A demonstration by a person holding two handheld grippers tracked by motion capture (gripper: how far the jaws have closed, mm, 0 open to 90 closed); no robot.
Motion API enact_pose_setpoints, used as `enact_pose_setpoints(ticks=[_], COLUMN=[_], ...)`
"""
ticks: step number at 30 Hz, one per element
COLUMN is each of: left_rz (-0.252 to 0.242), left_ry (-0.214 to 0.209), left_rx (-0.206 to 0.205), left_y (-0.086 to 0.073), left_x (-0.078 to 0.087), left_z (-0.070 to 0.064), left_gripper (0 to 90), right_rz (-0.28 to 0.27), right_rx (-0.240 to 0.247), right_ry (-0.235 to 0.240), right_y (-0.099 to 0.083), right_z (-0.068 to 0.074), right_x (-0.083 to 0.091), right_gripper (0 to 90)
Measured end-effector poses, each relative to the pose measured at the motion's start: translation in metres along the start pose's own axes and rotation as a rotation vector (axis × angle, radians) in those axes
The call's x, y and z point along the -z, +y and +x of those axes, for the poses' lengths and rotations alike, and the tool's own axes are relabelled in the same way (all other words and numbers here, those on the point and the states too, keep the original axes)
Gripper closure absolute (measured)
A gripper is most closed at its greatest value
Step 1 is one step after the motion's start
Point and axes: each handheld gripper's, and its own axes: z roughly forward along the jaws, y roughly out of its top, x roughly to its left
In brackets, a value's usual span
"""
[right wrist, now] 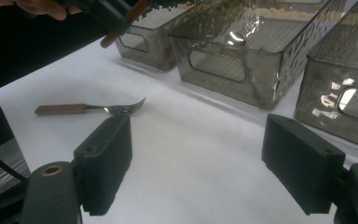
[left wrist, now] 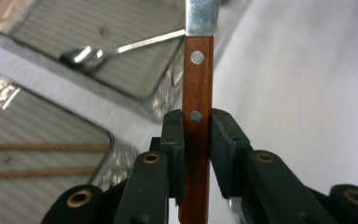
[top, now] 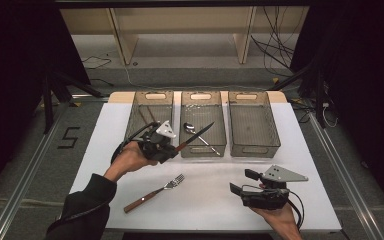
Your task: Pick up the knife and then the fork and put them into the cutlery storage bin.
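A fork (top: 155, 193) lies on the table; right bin (top: 253, 125) sits apart.

Spoon (top: 196, 132) in middle bin (top: 201, 104); fork (top: 154, 193) on table (top: 310, 175) before the bins.

In the left gripper view the knife (left wrist: 197, 93) has its blade cut off by the top edge, and the handle's lower end is hidden between the jaws of the left hand-held gripper (left wrist: 197, 154). The spoon (left wrist: 86, 55) there is blurred. In the right gripper view the 3 bins run past the top and right edges, and the knife handle (right wrist: 121, 25) is partly hidden.
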Motion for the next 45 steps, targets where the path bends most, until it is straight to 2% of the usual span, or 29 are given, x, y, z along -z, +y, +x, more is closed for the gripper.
enact_pose_setpoints(ticks=[2,7,11,16,29,32,35,37,45], left_rz=[-0.015,-0.037,-0.045,-0.078,-0.115,-0.129,-0.127,-0.134,-0.138], left_ry=[-0.017,-0.014,-0.021,-0.025,-0.054,-0.08,-0.073,-0.072,-0.076], left_rx=[0.021,0.052,0.06,0.085,0.117,0.14,0.148,0.172,0.195], left_y=[0.009,0.031,0.049,0.072,0.119,0.127,0.135,0.138,0.146], left_x=[-0.004,-0.013,-0.021,-0.031,-0.061,-0.069,-0.076,-0.08,-0.09], left_z=[0.001,0.002,0.001,-0.002,-0.01,-0.009,-0.01,-0.009,-0.007], left_gripper=[75.4,75.5,75.4,75.5,75.4,75.4,75.5,75.4,75.4], right_rz=[-0.004,-0.007,-0.01,-0.017,-0.024,-0.022,-0.025,-0.025,-0.025], right_rx=[0.0,0.007,0.011,0.019,0.032,0.031,0.034,0.034,0.029], right_ry=[-0.001,-0.005,-0.008,-0.009,-0.034,-0.03,-0.032,-0.03,-0.028], right_y=[0.0,-0.001,-0.002,-0.002,-0.006,-0.006,-0.007,-0.008,-0.009], right_z=[0.001,0.002,0.003,0.006,0.007,0.007,0.008,0.008,0.007], right_x=[0.0,0.001,0.002,0.005,0.01,0.011,0.011,0.012,0.014], right_gripper=[24.9,24.9,24.9,24.8,24.6,24.6,24.6,24.6,24.6])
